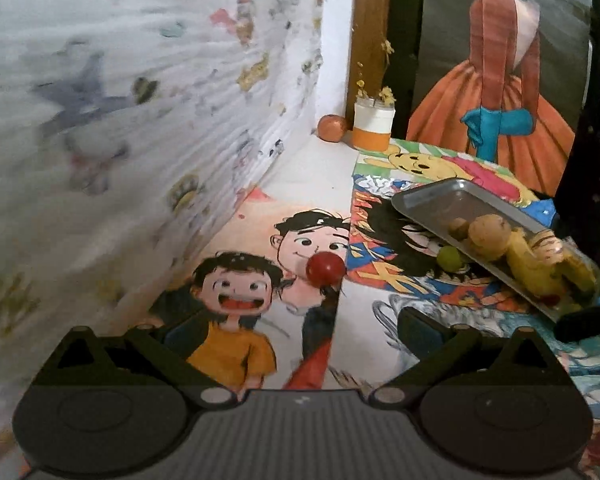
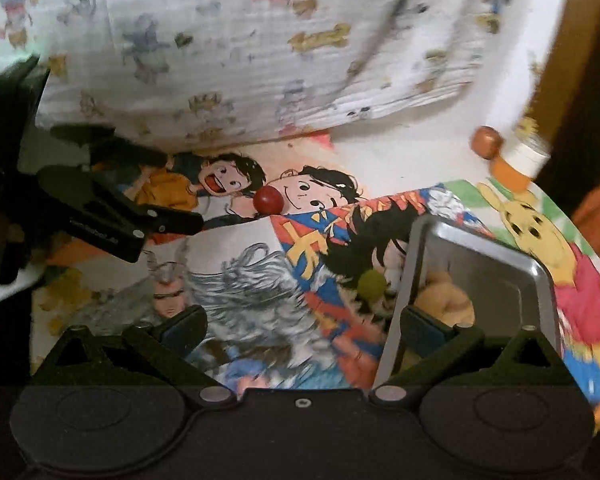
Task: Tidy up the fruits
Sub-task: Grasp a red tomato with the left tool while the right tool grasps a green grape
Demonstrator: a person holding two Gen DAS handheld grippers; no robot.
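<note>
A small red fruit [image 1: 325, 269] [image 2: 268, 201] lies on the cartoon-printed table cover, ahead of my open left gripper [image 1: 300, 332] and apart from it. A green fruit [image 1: 449, 258] [image 2: 372, 285] rests against the left edge of a metal tray [image 1: 432, 200] [image 2: 492, 276]. The tray holds a brownish round fruit [image 1: 488, 236] and yellow bananas [image 1: 540, 268]. My right gripper [image 2: 304, 328] is open, with its right finger over the tray and its left finger outside it. The right wrist view shows the left gripper [image 2: 168, 188] at the left, empty.
An orange fruit [image 1: 332, 128] [image 2: 485, 142] and a white and orange jar [image 1: 374, 126] [image 2: 524, 156] stand at the table's far corner. A printed white cloth [image 1: 140, 120] hangs along the left side. A painting of an orange dress [image 1: 500, 100] leans behind the tray.
</note>
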